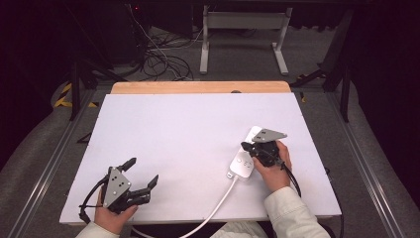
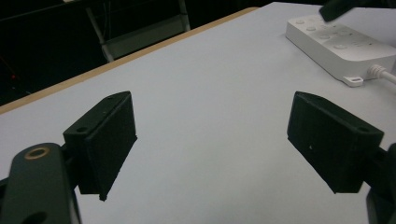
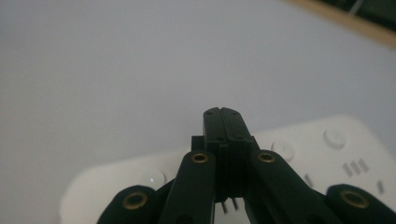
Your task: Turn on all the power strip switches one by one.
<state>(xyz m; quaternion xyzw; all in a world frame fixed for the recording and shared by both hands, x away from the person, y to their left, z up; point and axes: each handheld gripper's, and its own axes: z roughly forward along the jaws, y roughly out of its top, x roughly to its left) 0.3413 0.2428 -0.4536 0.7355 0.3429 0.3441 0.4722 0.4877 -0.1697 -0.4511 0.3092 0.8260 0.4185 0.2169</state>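
Nearest the person, the left gripper (image 1: 144,173) rests over bare white table (image 1: 178,129), jaws spread wide with nothing between them. Farther right, the right gripper (image 1: 246,146), jaws pressed together and empty, sits over a white power strip (image 1: 243,157), whose cord (image 1: 213,208) trails off the near edge. Beyond, cables (image 1: 158,59) clutter the floor.

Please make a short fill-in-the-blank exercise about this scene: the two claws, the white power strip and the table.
1. The jaws of the left claw stand ____, with bare table between them.
2. The jaws of the right claw are pressed ____ over the white power strip.
3. The power strip's white cable runs off the table's ____ edge, toward the person.
4. The colour of the table's top surface is ____.

Missing words: open; together; near; white
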